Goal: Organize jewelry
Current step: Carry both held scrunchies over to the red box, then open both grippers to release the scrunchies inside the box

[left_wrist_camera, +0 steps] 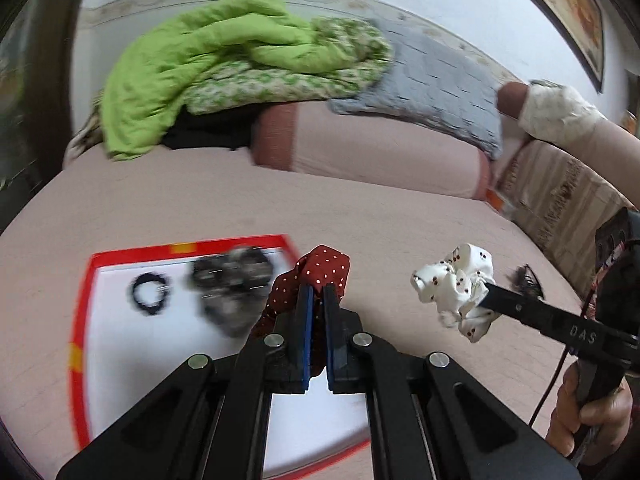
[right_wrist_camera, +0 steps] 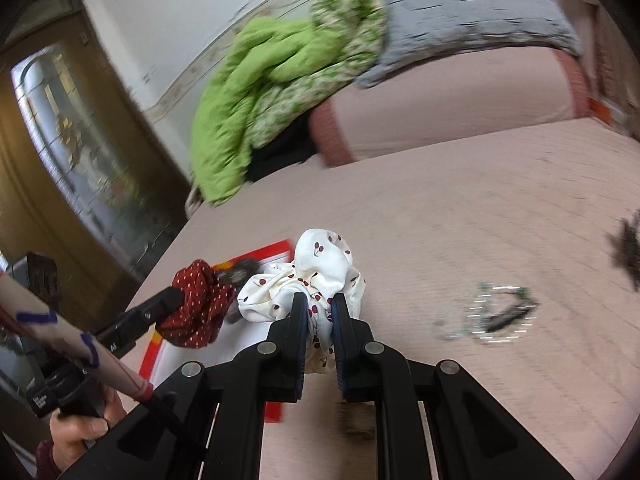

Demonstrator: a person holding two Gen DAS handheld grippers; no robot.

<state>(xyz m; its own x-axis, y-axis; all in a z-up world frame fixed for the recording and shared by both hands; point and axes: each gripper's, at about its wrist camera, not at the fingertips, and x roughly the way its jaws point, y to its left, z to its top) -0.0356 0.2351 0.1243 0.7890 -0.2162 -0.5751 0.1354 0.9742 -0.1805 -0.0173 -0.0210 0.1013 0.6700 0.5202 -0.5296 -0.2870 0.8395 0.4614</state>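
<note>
Scrunchies are both held off the pink bed (left_wrist_camera: 360, 216): red scrunchie (left_wrist_camera: 320, 270) clamped in left gripper (left_wrist_camera: 316, 300) above the red-rimmed tray (left_wrist_camera: 82, 320), white scrunchie (right_wrist_camera: 316, 276) clamped in right gripper (right_wrist_camera: 319, 306) beside it.

The dark red dotted cloth scrunchie (left_wrist_camera: 320, 276) looks soft and matt. The white cherry-print cloth scrunchie (right_wrist_camera: 316, 276) is smooth, a bit shiny. The pink bed sheet (left_wrist_camera: 360, 216) looks rough.
</note>
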